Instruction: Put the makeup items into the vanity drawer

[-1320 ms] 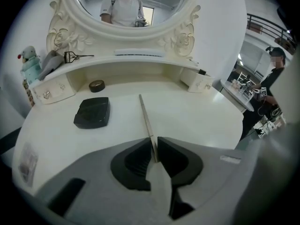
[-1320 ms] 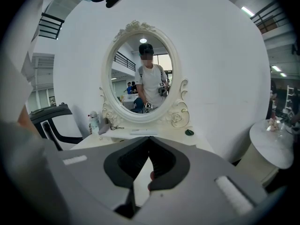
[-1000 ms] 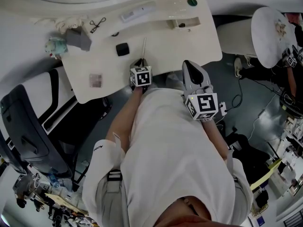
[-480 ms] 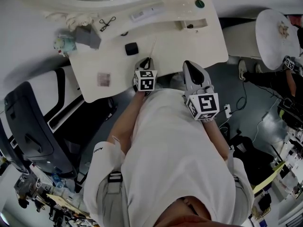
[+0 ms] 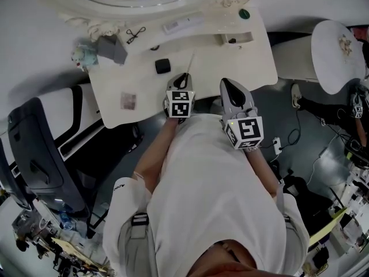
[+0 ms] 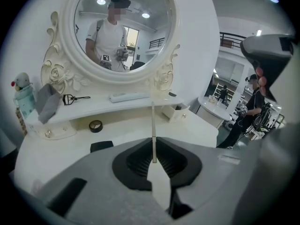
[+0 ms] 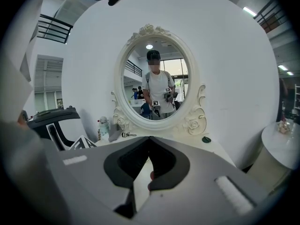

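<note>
My left gripper (image 5: pixel 184 75) (image 6: pixel 153 138) is shut on the near end of a thin pale makeup stick (image 5: pixel 191 61) (image 6: pixel 152 118). The stick points forward over the white vanity top (image 5: pixel 230 62), clear of its surface. A black square compact (image 5: pixel 163 66) (image 6: pixel 101 146) lies on the top just left of the stick. The small open drawer (image 5: pixel 233 38) (image 6: pixel 175 111) sits at the back right of the top. My right gripper (image 5: pixel 225 83) (image 7: pixel 149 138) hovers at the vanity's front edge, shut with nothing between its pads.
On the raised shelf lie an eyelash curler (image 5: pixel 135 34) (image 6: pixel 75 98), a long white item (image 5: pixel 183 23) (image 6: pixel 130 96) and a dark round lid (image 5: pixel 244 14) (image 7: pixel 206 139). A grey box (image 5: pixel 112 49) and snowman figure (image 5: pixel 83 53) stand at the left. An oval mirror (image 6: pixel 122 27) backs the vanity; a white stool (image 5: pixel 337 45) stands on the right.
My left gripper has risen from the vanity top with the stick still in its jaws. The right gripper has drifted slightly sideways.
</note>
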